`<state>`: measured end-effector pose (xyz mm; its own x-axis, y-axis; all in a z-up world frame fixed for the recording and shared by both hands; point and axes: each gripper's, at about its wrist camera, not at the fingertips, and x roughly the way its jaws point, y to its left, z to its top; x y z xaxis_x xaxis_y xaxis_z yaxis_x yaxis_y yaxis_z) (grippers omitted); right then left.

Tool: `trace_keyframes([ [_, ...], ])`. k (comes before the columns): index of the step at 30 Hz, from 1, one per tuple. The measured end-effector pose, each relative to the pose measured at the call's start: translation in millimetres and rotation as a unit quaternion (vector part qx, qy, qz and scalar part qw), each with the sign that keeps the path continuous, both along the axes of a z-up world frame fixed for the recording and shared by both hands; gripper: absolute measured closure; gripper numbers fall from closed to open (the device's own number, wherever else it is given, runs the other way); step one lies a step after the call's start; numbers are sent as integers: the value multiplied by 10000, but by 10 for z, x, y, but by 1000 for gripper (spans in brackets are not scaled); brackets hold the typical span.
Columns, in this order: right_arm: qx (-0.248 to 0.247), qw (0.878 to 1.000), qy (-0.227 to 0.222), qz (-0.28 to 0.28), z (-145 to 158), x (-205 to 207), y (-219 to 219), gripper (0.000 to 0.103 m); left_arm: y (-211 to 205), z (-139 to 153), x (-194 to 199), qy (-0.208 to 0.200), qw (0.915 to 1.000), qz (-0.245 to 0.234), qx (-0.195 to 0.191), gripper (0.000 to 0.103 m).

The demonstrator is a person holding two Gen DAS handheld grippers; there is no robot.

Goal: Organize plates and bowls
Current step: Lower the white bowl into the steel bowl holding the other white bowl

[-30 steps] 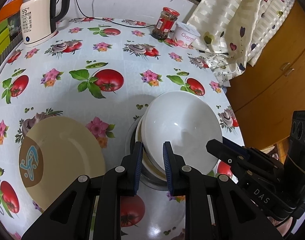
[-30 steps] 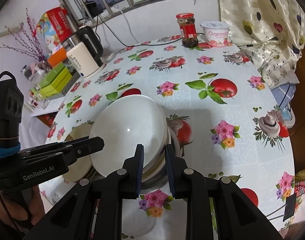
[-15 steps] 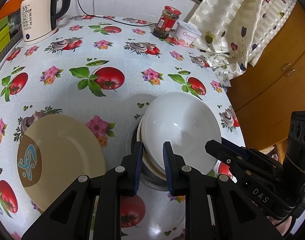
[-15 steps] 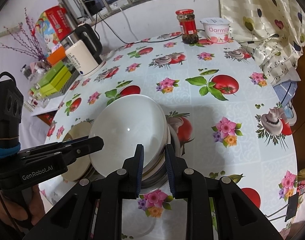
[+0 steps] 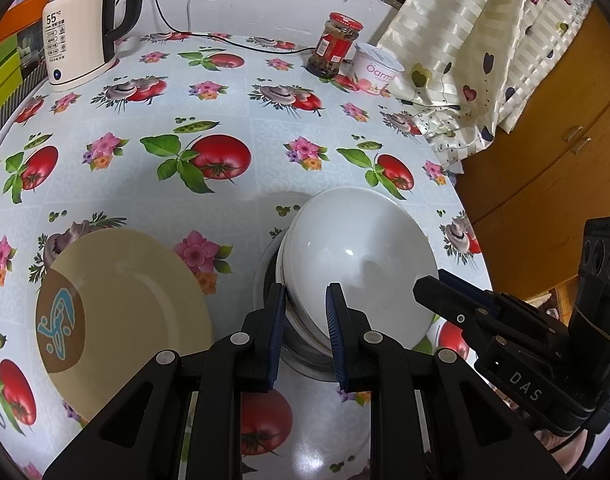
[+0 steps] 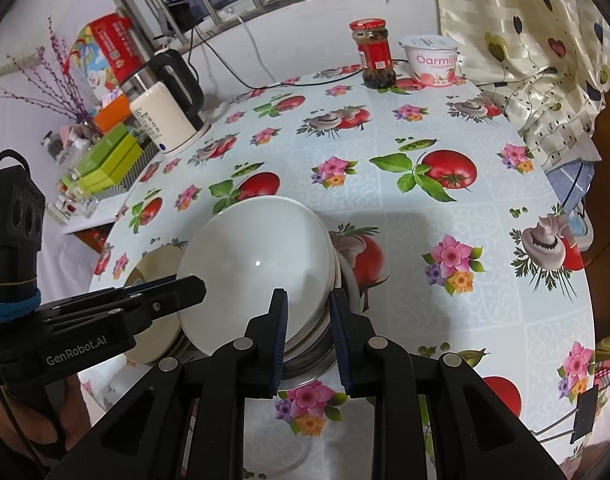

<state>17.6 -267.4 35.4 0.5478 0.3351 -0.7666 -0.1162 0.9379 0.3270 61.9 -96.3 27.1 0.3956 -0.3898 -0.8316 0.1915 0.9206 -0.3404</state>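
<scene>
Nothing on the surface (image 5: 233, 128) has shifted since the earlier frames, and we keep both grippers where they were, though the far kettle (image 5: 79, 32), jar (image 5: 337, 46) and tub (image 5: 377, 70) sit a touch lower in the left wrist view. Our left gripper (image 5: 305, 304) holds its jaws narrow on the near left rim of the stack of white bowls (image 5: 361, 256), while our right gripper (image 6: 308, 308) holds its jaws narrow on the stack's near right rim. Those bowls rest in a metal basin (image 5: 305, 354) near us at mid-surface, with the beige plate (image 5: 121, 316) lying flat just left of them.
</scene>
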Motion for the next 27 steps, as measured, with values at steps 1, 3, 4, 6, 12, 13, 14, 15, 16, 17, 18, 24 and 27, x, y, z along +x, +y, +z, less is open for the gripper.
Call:
trace_keyframes([
  [1,-8,10000,-7,0,-2,-1,5,81,3,0,-1,-6,10000,-1,4,81],
  [3,4,10000,-5,6,2,5,-5,81,7,4,-2,-18,10000,-4,11,81],
  [4,7,10000,2,3,3,4,-5,81,8,10,-8,-18,10000,1,8,81],
  [6,-4,10000,-7,10,0,4,-4,81,7,15,-3,-51,10000,-14,6,81],
  [12,0,10000,27,18,-4,10,-6,80,1,-2,-21,-61,10000,-17,-9,81],
  [13,4,10000,27,17,-7,10,-7,80,1,-1,-24,-65,10000,-19,-12,81],
  [14,11,10000,31,18,-10,7,-10,81,2,1,-29,-66,10000,-20,-17,81],
  [15,17,10000,28,14,-7,1,-9,81,14,4,-26,-73,10000,-15,-47,81],
  [16,20,10000,5,12,-4,-2,-11,81,7,9,-27,-90,9999,-7,-64,81],
  [17,22,10000,-12,14,-6,1,-9,81,18,16,-26,-112,9999,-2,-91,81],
  [18,28,10000,-26,13,14,7,-15,81,28,24,-23,-135,9998,5,-125,81],
  [24,12,10000,-89,42,43,11,-22,80,30,16,-4,-193,9997,-30,-139,81],
  [27,60,9999,-83,21,41,12,-35,81,40,-7,1,-173,9997,-38,-175,81],
])
